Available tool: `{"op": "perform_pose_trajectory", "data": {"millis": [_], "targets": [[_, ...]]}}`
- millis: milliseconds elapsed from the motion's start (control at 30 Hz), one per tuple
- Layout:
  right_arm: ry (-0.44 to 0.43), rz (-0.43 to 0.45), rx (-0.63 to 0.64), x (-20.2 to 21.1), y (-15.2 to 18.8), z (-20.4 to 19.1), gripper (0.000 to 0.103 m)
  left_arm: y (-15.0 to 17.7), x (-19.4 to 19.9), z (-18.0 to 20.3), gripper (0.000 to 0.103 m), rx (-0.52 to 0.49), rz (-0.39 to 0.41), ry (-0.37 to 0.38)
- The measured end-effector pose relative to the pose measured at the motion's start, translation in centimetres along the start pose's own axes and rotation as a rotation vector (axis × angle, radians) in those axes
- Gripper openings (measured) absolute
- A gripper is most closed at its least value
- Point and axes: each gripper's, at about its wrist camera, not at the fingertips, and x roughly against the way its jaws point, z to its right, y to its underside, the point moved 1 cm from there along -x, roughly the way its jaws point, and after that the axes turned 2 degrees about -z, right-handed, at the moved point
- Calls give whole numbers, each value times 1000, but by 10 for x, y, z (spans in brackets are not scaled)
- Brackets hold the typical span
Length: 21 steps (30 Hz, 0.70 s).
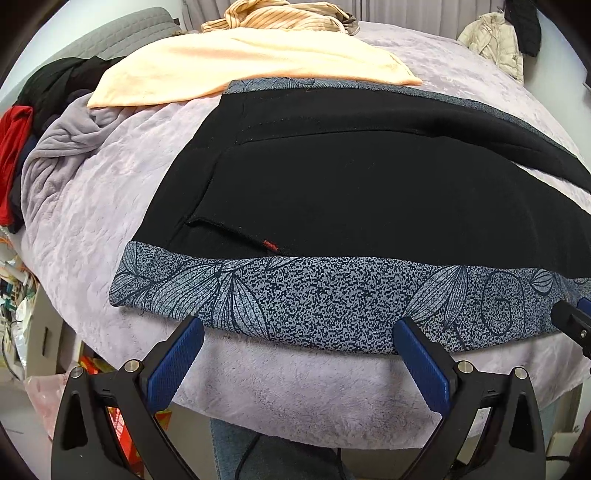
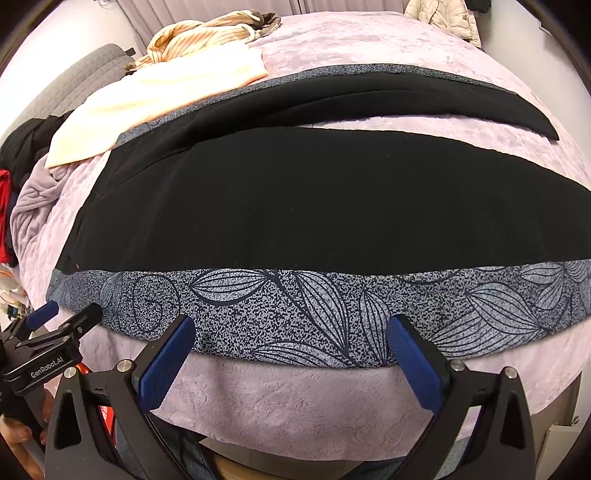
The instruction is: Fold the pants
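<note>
two grippers, left gripper (image 1: 299, 338) and right gripper (image 2: 290, 334), both spread wide, empty, at near patterned side band (image 2: 280, 314) of black pants (image 2: 314, 206) on bed (image 2: 295, 398). soft, light, floppy cloth, likely to sag; best pinched along that near band.

A lilac plush blanket (image 1: 110, 206) covers the bed. On it lie a peach towel (image 1: 236, 62), a striped shirt (image 1: 273, 14) (crumpled) and, far left, black and red clothes (image 1: 22, 122).
</note>
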Motion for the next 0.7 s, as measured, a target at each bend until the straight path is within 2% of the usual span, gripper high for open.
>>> {"op": "perform_pose_trajectory", "data": {"millis": [267,700], "targets": [[-4,-2,-4,-1,3,-1,103,6,5,4,103,-28,30,-47],[0,-13,-8,-3,7,-1,103,8,6,2,103,-23,2,-25]]}}
